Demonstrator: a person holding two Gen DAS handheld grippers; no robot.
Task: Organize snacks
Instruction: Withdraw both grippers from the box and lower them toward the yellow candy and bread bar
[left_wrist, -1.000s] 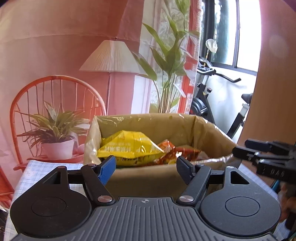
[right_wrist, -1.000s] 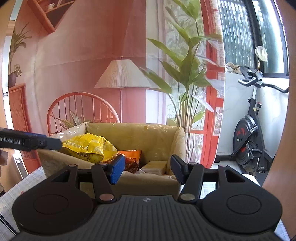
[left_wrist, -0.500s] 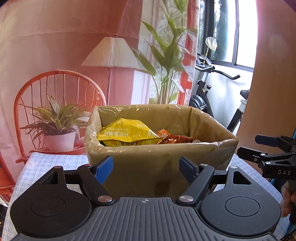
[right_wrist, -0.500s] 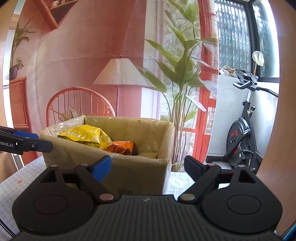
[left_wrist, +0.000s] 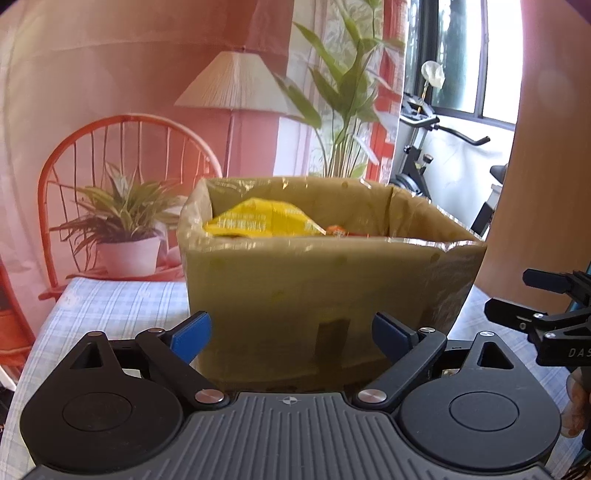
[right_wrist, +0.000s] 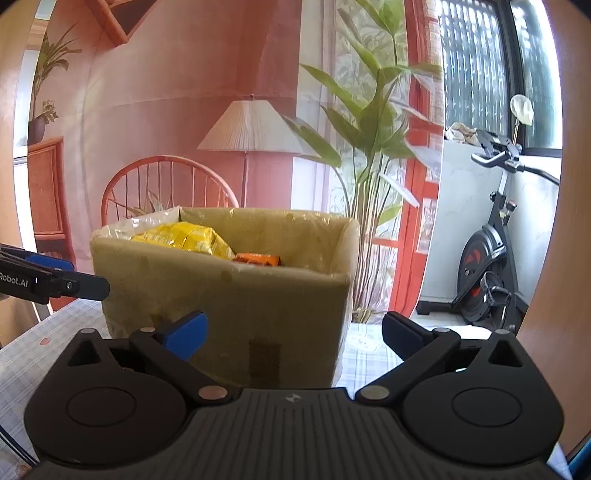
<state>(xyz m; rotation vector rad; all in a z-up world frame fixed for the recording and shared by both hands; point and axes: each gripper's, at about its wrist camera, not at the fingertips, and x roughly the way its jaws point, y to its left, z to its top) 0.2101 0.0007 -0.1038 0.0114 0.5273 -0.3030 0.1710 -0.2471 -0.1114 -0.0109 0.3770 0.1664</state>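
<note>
Cardboard box (left_wrist: 325, 280) lined with clear plastic stands on the checked tablecloth (left_wrist: 110, 306), toward the table's far edge. Inside it, a yellow snack bag (left_wrist: 264, 222) lies at the left, an orange packet (right_wrist: 256, 259) just beside it on the right. Left gripper (left_wrist: 291, 328) faces the box's near wall, jaws opening, wide, nothing between them. Right gripper (right_wrist: 293, 330) points at the box's right near corner, jaws opening, wide, empty too. Each gripper shows at the side of the other's view.
</note>
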